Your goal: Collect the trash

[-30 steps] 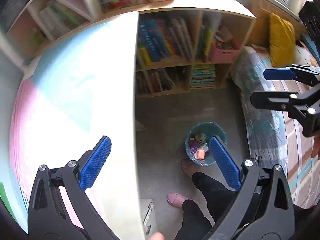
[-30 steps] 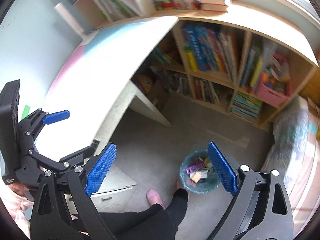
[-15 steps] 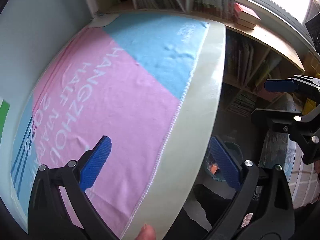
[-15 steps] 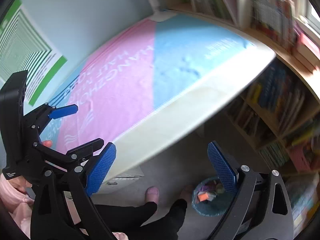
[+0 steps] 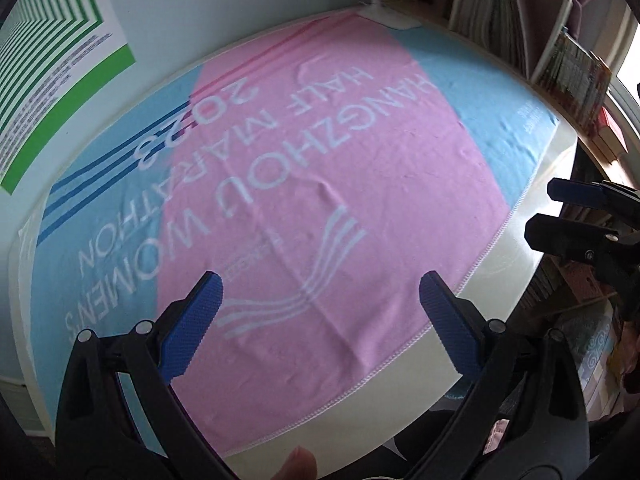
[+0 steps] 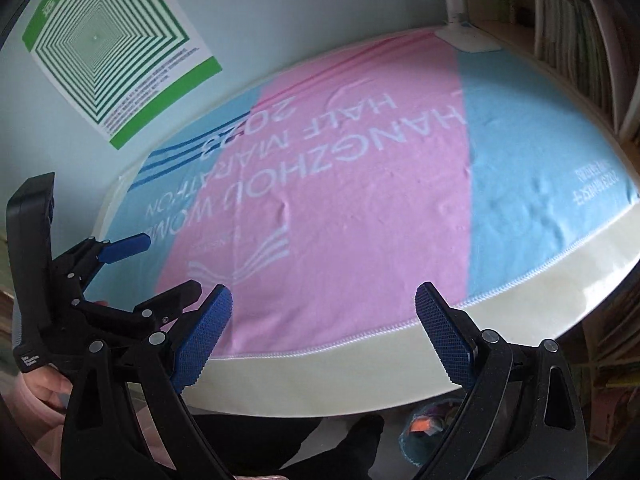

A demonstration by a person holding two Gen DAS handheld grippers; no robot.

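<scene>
A white table (image 5: pixel 528 216) carries a pink and light-blue towel (image 5: pixel 320 184) printed with white letters; it also shows in the right wrist view (image 6: pixel 360 184). No trash lies on the towel. My left gripper (image 5: pixel 320 320) is open and empty above the towel's near edge. My right gripper (image 6: pixel 324 332) is open and empty above the table's front edge. A teal trash bin (image 6: pixel 428 436) with colourful scraps stands on the floor under the table edge, partly hidden by my right gripper's finger. Each gripper shows in the other's view.
A green and white poster (image 6: pixel 116 40) hangs on the pale wall behind the table. Bookshelves (image 5: pixel 560 52) full of books run along the right side. A white lamp base (image 6: pixel 468 36) stands at the table's far corner. The person's dark-clad legs (image 6: pixel 280 436) are below the table edge.
Both grippers swung up from the floor and the bin to look over the table top. The towel now fills both views. Both stayed open.
</scene>
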